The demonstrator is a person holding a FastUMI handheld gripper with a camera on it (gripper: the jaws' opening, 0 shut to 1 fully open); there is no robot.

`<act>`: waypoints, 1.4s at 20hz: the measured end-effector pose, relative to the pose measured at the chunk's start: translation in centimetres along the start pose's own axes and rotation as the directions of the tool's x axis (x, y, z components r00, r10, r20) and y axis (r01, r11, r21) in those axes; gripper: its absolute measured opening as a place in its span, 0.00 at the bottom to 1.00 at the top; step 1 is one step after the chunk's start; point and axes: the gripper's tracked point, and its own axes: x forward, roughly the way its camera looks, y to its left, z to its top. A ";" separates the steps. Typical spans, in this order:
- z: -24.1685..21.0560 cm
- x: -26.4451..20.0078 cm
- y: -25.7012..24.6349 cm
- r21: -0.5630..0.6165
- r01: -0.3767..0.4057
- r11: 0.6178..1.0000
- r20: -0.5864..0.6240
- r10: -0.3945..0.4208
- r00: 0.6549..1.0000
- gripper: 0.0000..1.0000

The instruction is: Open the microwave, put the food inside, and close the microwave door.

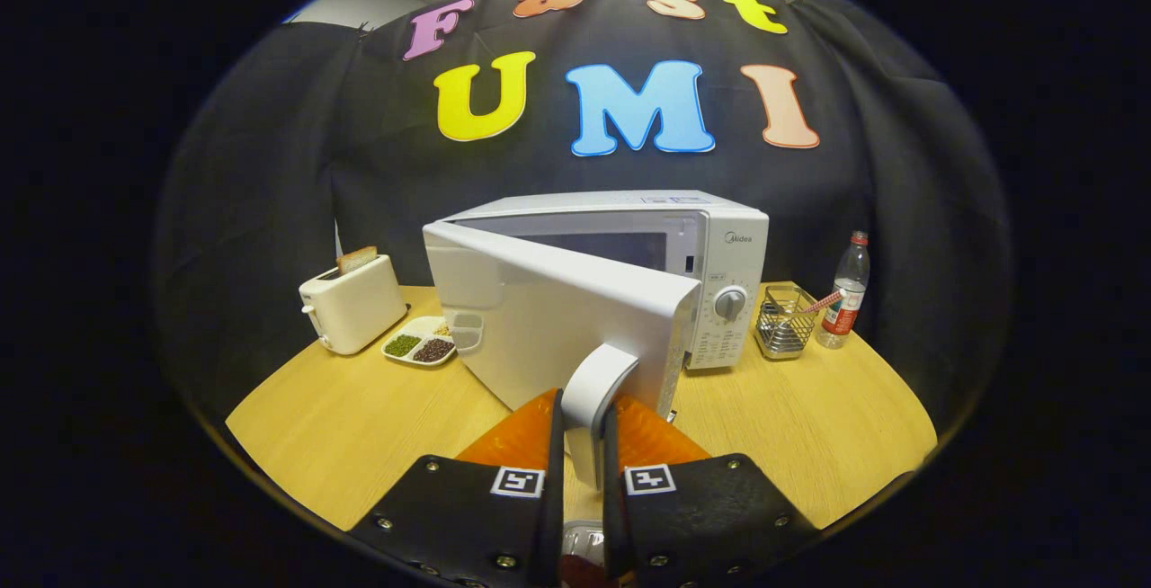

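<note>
At mid-left on the wooden table (315, 426): glossy toaster (352, 309), sectioned dish (419, 342). Centre: white microwave (719, 246), door (548, 318) swung partway, curved handle (592, 399) pinched in the hand-held gripper (583, 471). Opening step underway; next, swing wider. Ribbed orange food container (647, 435) beneath. Right: wire basket (784, 323), plastic bottle (847, 291).

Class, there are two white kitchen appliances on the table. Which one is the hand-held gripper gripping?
The microwave: the hand-held gripper has both fingers clamped on the handle of its half-open door. The toaster stands apart, beyond the compartment dish.
</note>
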 end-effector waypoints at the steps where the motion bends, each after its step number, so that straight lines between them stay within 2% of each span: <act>1: -0.1 -0.3 0.5 -0.002 -0.005 1.000 -0.002 0.005 1.000 0.18; 10: -1.8 -3.1 6.6 -0.028 -0.052 0.998 -0.007 0.052 0.999 0.18; 17: -4.6 -5.0 13.1 -0.058 -0.126 0.990 -0.054 0.123 0.991 0.18; 26: -5.2 -5.8 17.7 -0.110 -0.091 0.990 -0.045 0.087 0.995 0.18; 28: -5.7 -6.3 19.5 -0.119 -0.106 0.987 -0.049 0.101 0.994 0.18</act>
